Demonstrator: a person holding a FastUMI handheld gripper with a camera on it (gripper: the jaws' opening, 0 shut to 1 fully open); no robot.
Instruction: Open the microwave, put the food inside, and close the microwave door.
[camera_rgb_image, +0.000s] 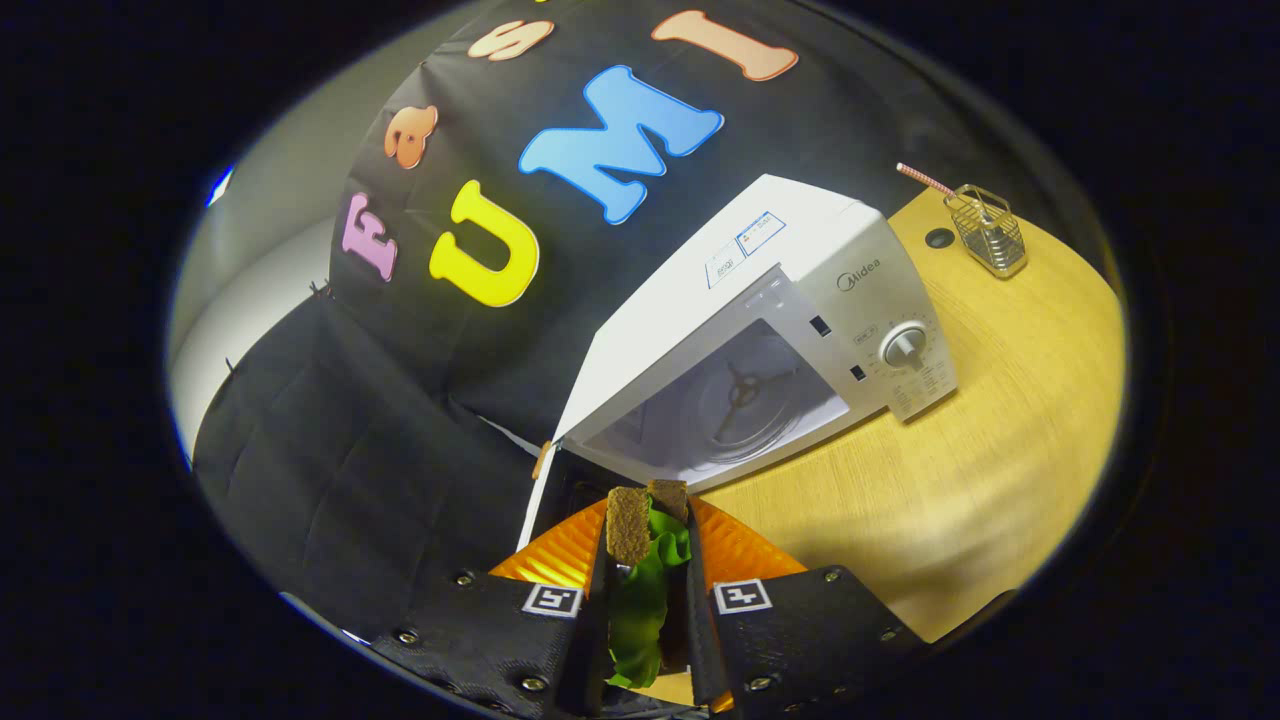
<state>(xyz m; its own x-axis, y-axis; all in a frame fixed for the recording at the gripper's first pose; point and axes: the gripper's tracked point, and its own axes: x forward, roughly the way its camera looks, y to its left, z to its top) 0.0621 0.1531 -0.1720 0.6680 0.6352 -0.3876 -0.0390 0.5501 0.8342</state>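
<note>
Between fingers (600, 560): sandwich (645, 560) clamped, above orange plate (745, 550); beyond, open white microwave (740, 330) branded "Midea".

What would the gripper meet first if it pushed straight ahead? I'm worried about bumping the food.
The gripper, shut on the sandwich, points at the open microwave. Its cavity floor or door edge likely comes first; depth is unclear.

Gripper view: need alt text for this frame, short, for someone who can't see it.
The gripper is shut on a sandwich of brown bread and green lettuce, over an orange plate. Just ahead, a white microwave stands with its door open on a wooden table. A wire holder with a straw stands beyond it.
</note>
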